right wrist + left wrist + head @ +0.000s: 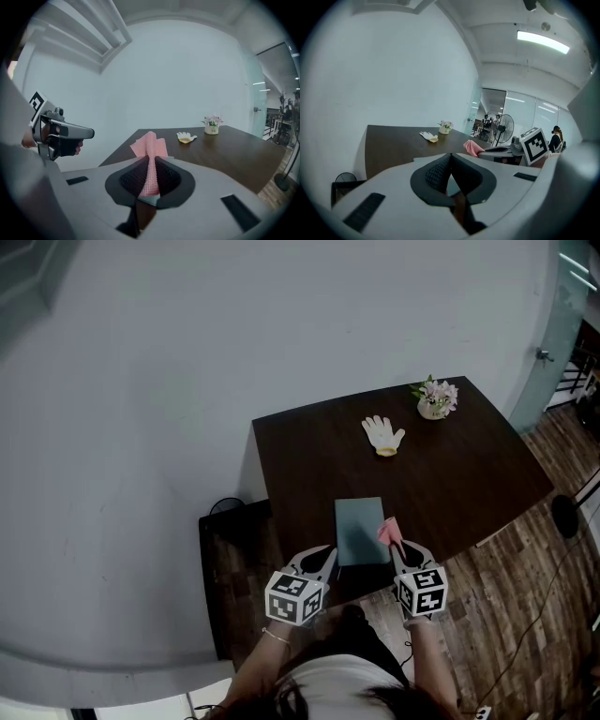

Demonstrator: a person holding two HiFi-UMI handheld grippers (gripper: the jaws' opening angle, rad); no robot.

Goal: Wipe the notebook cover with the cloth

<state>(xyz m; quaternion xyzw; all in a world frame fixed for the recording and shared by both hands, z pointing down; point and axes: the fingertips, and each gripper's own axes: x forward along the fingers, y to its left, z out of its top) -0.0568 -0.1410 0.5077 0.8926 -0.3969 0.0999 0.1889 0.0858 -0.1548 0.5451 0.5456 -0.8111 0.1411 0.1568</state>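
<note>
A dark brown wooden tabletop (469, 474) stands against a plain pale grey wall (234, 352), with brown wood-plank floor (525, 615) round its near and right sides. A flat grey-green rectangular notebook (359, 526) lies closed at the tabletop's near edge, between the two grippers.

The right gripper (401, 547) holds a pink mesh cloth (389, 532) at the notebook's right edge. In the right gripper view its dark ribbed fingers (133, 178) pinch the cloth, which stands up out of them in a loose fold. Whether the cloth touches the cover cannot be told.

The left gripper (323, 557) hangs just beside the notebook's near left corner. In its own view the fingers (436, 173) are pressed together with nothing between them.

Well apart, toward the far side of the tabletop, a white work glove (382, 434) lies flat, and near it at the far right corner stands a small pot of pale pink flowers (436, 399).

To the right a frosted glass door (562, 324) meets the wall. The left gripper view shows a standing fan (504, 127) beyond the glass and a long ceiling strip light (543, 41).
</note>
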